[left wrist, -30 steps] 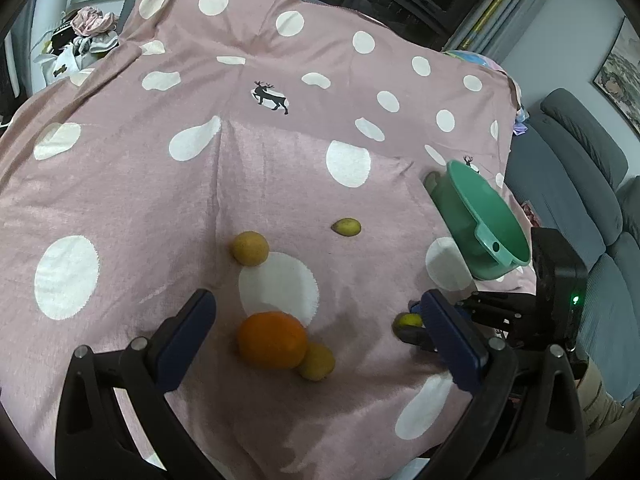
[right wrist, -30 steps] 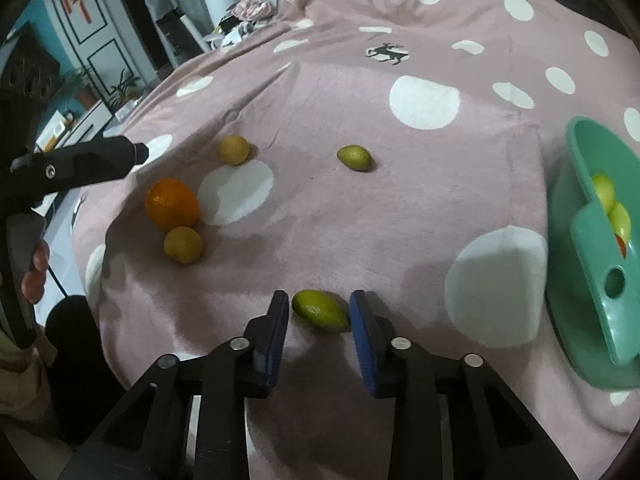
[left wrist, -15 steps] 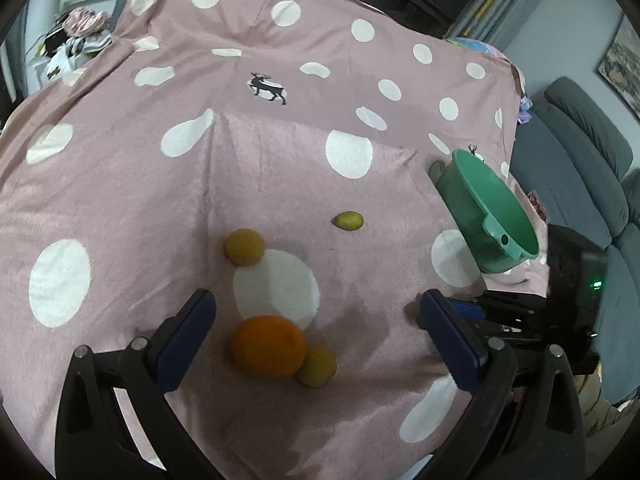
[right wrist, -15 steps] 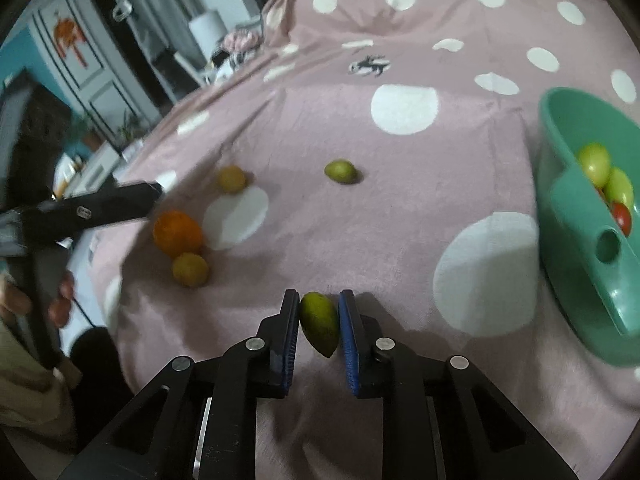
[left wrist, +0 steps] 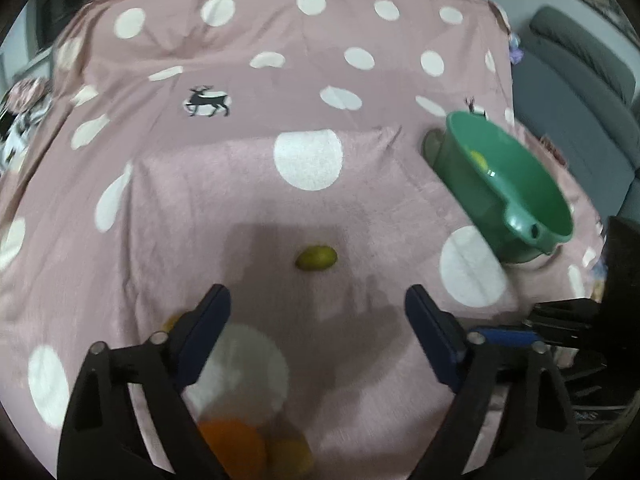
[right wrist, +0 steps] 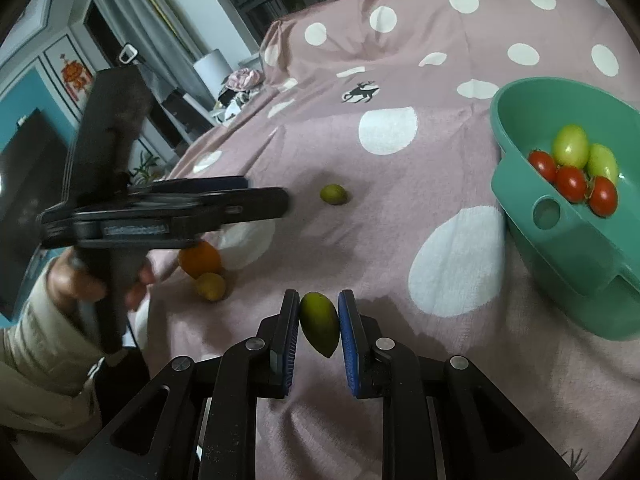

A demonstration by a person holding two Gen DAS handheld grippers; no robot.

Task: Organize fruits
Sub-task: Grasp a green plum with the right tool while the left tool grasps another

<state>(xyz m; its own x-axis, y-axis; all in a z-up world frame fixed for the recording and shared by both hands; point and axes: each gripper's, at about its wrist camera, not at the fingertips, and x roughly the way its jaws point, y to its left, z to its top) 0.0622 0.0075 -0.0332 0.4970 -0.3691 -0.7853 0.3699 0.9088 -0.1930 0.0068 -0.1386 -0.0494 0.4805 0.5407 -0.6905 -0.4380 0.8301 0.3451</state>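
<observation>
The bowl (right wrist: 568,236) sat on the right with tomatoes (right wrist: 571,183) in it. A lime (right wrist: 334,194) lay in the middle. An orange (right wrist: 199,259) lay left.

Green fruit (right wrist: 319,322) off cloth, another (right wrist: 334,194) lying, orange (right wrist: 199,258) perhaps touching yellow one (right wrist: 210,286)

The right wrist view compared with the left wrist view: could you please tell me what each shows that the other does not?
Only the right wrist view shows the green fruit clamped in the right gripper, plus the red tomatoes in the bowl. Only the left wrist view shows the open left gripper head-on and the grey sofa. Both show the loose green fruit, the orange and the dotted cloth.
</observation>
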